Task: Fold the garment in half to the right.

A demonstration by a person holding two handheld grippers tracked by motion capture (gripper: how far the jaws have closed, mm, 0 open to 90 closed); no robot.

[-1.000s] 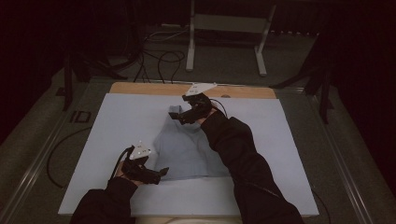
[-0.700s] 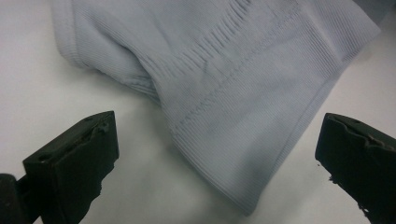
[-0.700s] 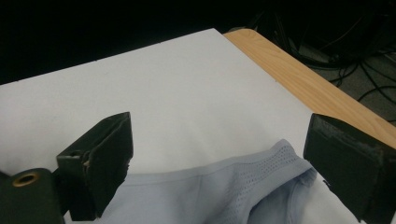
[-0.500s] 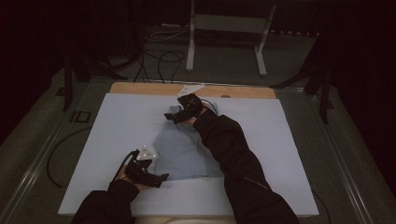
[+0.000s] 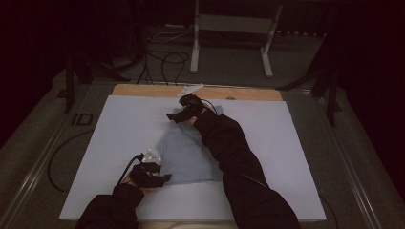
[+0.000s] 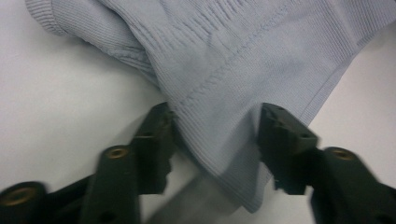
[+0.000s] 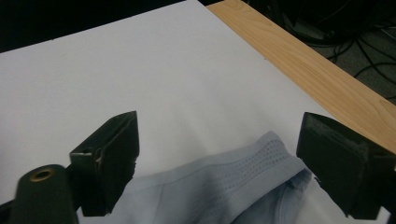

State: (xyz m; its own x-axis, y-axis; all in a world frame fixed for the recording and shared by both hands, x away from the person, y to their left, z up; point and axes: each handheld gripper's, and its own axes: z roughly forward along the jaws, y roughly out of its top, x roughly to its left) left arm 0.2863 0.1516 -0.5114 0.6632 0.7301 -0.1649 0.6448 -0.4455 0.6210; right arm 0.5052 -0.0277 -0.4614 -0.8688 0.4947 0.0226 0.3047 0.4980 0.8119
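Note:
A pale blue knitted garment lies flat on the white board. My left gripper is at its near left corner. In the left gripper view the ribbed hem corner lies between the jaws of this gripper, which have just been closing on it and still stand apart. My right gripper hovers at the garment's far edge, reached across by a dark-sleeved arm. In the right gripper view its jaws are spread wide, with the folded far edge of the garment low between them.
The board rests on a wooden table whose bare strip runs along the far side. Beyond it are floor cables and a metal stand. A cable trails off the left gripper.
The right gripper has come down and leftward to the garment's far edge. The left gripper stayed at the near corner and its jaws have narrowed around the hem.

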